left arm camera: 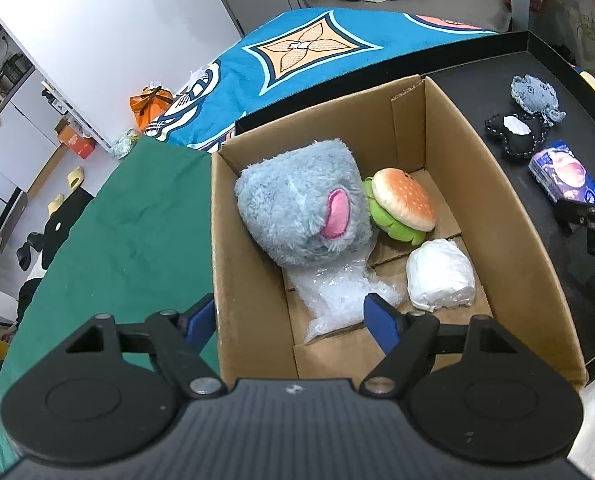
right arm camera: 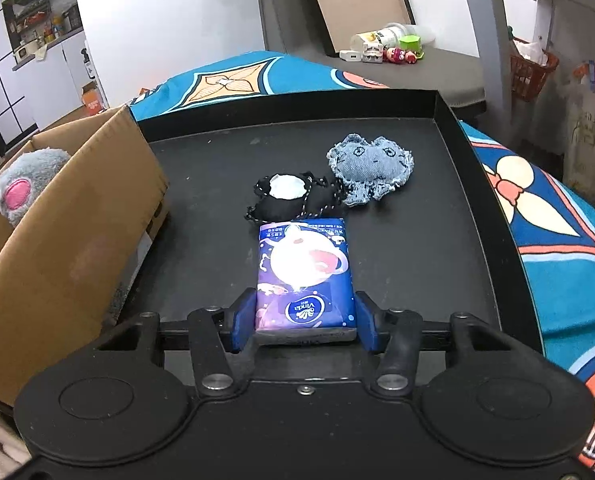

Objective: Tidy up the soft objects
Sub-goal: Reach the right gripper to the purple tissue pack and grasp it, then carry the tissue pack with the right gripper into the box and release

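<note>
The right gripper [right arm camera: 304,320] has its blue pads pressed against both sides of a tissue pack [right arm camera: 305,276] lying flat on the black tray [right arm camera: 417,240], its long axis running straight away from the gripper toward the black pouch [right arm camera: 289,196]. The left gripper [left arm camera: 289,316] hangs spread wide, holding nothing, over the cardboard box [left arm camera: 497,208] containing a grey plush [left arm camera: 297,208] and burger toy [left arm camera: 401,204].

The left gripper [left arm camera: 289,314] has a matt black body with a ribbed dark grey plate at its middle, which carries a small pale mark. Two round black discs flank the plate. Black link arms join at silver pivot pins, and each finger ends in a blue pad [left arm camera: 381,326]. The right gripper [right arm camera: 303,322] has the same black discs, silver pins and blue pads [right arm camera: 243,320], with one small screw at its centre.
</note>
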Demonstrator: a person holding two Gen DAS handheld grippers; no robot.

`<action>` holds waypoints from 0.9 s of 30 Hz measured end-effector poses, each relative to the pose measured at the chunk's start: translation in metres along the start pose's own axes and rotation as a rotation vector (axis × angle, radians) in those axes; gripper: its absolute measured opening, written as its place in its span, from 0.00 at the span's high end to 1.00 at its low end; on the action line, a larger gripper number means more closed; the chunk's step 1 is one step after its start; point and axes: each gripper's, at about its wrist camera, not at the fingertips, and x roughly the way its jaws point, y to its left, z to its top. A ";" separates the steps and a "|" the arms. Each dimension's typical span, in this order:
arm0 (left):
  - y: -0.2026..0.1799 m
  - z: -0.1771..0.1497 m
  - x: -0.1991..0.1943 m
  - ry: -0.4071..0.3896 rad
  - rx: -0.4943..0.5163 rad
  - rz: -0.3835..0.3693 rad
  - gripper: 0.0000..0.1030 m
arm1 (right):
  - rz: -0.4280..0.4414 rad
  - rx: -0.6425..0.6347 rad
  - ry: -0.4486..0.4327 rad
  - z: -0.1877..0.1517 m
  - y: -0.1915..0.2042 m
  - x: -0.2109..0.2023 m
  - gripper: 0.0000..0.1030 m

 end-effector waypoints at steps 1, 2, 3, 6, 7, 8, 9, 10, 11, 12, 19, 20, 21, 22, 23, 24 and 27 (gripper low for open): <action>0.000 0.000 0.000 0.000 0.002 0.001 0.25 | 0.003 0.004 0.002 0.000 0.000 -0.001 0.51; -0.001 0.000 -0.001 -0.001 0.004 -0.001 0.25 | 0.004 0.005 0.001 0.000 0.000 -0.002 0.51; 0.000 0.000 -0.001 -0.003 0.003 -0.003 0.25 | 0.006 0.003 -0.001 0.001 0.001 -0.004 0.51; 0.002 -0.001 -0.003 -0.005 -0.002 -0.005 0.25 | 0.006 -0.006 -0.014 0.005 0.003 -0.010 0.51; 0.002 -0.001 -0.003 -0.006 -0.004 -0.006 0.25 | 0.005 -0.011 -0.020 0.006 0.004 -0.013 0.51; 0.003 -0.001 -0.003 -0.008 -0.006 -0.008 0.25 | 0.008 -0.014 -0.025 0.007 0.005 -0.015 0.51; 0.004 -0.002 -0.004 -0.010 -0.008 -0.008 0.25 | 0.009 -0.016 -0.027 0.008 0.005 -0.018 0.51; 0.005 -0.002 -0.004 -0.013 -0.010 -0.009 0.25 | 0.011 -0.019 -0.029 0.009 0.006 -0.020 0.51; 0.006 -0.002 -0.005 -0.015 -0.012 -0.011 0.25 | 0.011 -0.023 -0.032 0.011 0.007 -0.022 0.51; 0.007 -0.002 -0.005 -0.017 -0.015 -0.014 0.25 | 0.012 -0.026 -0.035 0.013 0.008 -0.024 0.51; 0.017 -0.003 -0.009 -0.032 -0.040 -0.053 0.25 | 0.009 -0.049 -0.058 0.032 0.013 -0.040 0.51; 0.017 -0.003 -0.010 -0.036 -0.038 -0.054 0.25 | 0.010 -0.056 -0.062 0.035 0.015 -0.043 0.51; 0.018 -0.004 -0.011 -0.040 -0.035 -0.053 0.25 | 0.011 -0.061 -0.065 0.038 0.016 -0.046 0.51; 0.019 -0.004 -0.011 -0.045 -0.034 -0.053 0.25 | 0.013 -0.065 -0.068 0.040 0.017 -0.049 0.51; 0.019 -0.005 -0.012 -0.050 -0.034 -0.057 0.25 | 0.016 -0.070 -0.072 0.043 0.019 -0.052 0.51; 0.021 -0.006 -0.013 -0.055 -0.035 -0.064 0.25 | 0.017 -0.076 -0.077 0.045 0.020 -0.054 0.51; 0.023 -0.008 -0.015 -0.071 -0.030 -0.077 0.26 | 0.018 -0.092 -0.092 0.050 0.028 -0.062 0.51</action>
